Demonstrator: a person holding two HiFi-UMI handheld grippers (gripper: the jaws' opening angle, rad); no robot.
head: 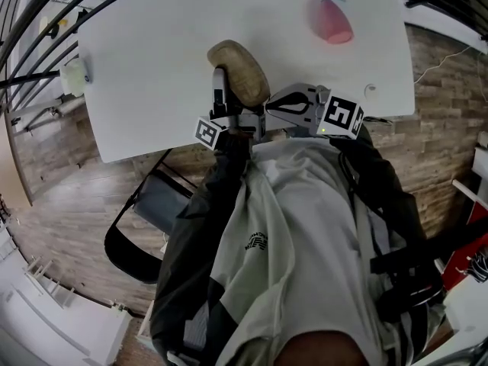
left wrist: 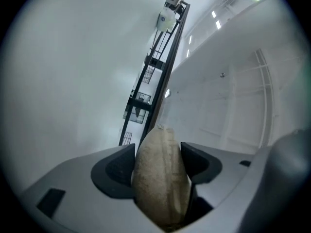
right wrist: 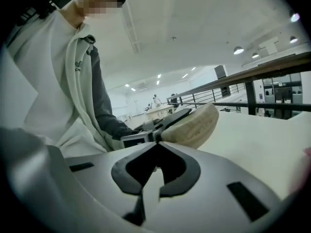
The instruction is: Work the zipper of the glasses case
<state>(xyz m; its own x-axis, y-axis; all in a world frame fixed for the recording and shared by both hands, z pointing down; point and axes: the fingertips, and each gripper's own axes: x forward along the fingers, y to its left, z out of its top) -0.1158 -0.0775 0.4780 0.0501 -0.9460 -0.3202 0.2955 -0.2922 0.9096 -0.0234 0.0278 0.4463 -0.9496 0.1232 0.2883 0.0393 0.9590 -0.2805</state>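
Note:
A tan fabric glasses case [head: 240,71] is held over the front edge of the white table [head: 168,67]. My left gripper [head: 231,97] is shut on it. In the left gripper view the case [left wrist: 160,178] fills the gap and both dark pads press its sides. My right gripper [head: 264,116] comes in from the right, shut, with its tips at the case's near end. In the right gripper view its jaws [right wrist: 156,142] meet just below the case [right wrist: 192,127]. Whether they pinch the zipper pull is hidden.
A pink spray bottle [head: 329,17] lies at the table's far right. A small pale cup-like object [head: 74,77] sits off the table's left edge by a black railing. A dark bag [head: 152,204] rests on the wooden floor below, and the person's torso is close behind both grippers.

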